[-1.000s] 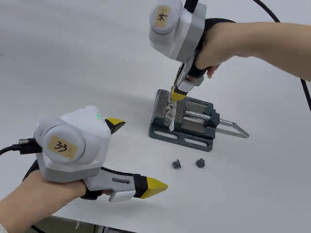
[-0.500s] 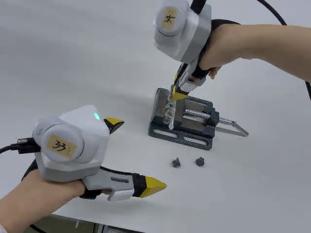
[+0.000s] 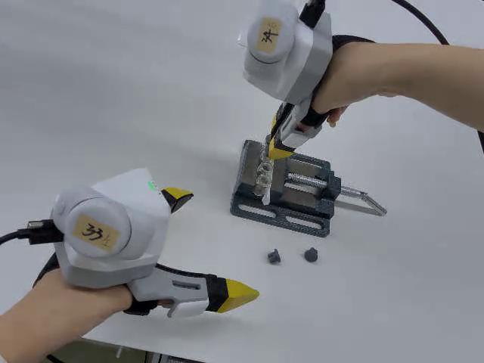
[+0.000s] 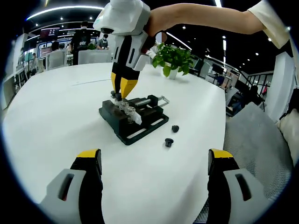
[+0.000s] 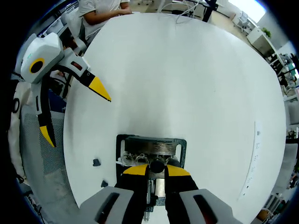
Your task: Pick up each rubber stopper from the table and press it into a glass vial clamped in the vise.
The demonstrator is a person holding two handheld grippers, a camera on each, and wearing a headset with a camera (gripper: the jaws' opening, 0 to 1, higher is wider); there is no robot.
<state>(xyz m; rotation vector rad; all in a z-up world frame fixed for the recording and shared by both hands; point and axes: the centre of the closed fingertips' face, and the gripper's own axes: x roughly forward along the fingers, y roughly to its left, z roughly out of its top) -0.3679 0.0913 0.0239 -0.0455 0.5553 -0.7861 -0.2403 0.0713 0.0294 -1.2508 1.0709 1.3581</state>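
A dark metal vise (image 3: 291, 198) stands on the white table and clamps a row of small glass vials (image 3: 262, 178). My right gripper (image 3: 274, 151) points down at the far end of that row, shut on a dark rubber stopper (image 5: 157, 164) held right over the vials (image 5: 133, 158). Two more dark stoppers (image 3: 274, 257) (image 3: 311, 255) lie on the table in front of the vise. My left gripper (image 3: 212, 246) hovers at the near left, open with nothing between its jaws; from it I see the vise (image 4: 133, 116), the right gripper (image 4: 122, 93) and both loose stoppers (image 4: 175, 128) (image 4: 168, 141).
The vise's screw handle (image 3: 363, 198) sticks out to the right. The table's front edge (image 3: 302, 355) runs close behind the left gripper. A potted plant (image 4: 174, 58) stands at the table's far side, and a person (image 5: 100, 9) sits beyond the table.
The right gripper's body has shifted slightly right and up while its tips stay at the vials. The left gripper has barely moved.
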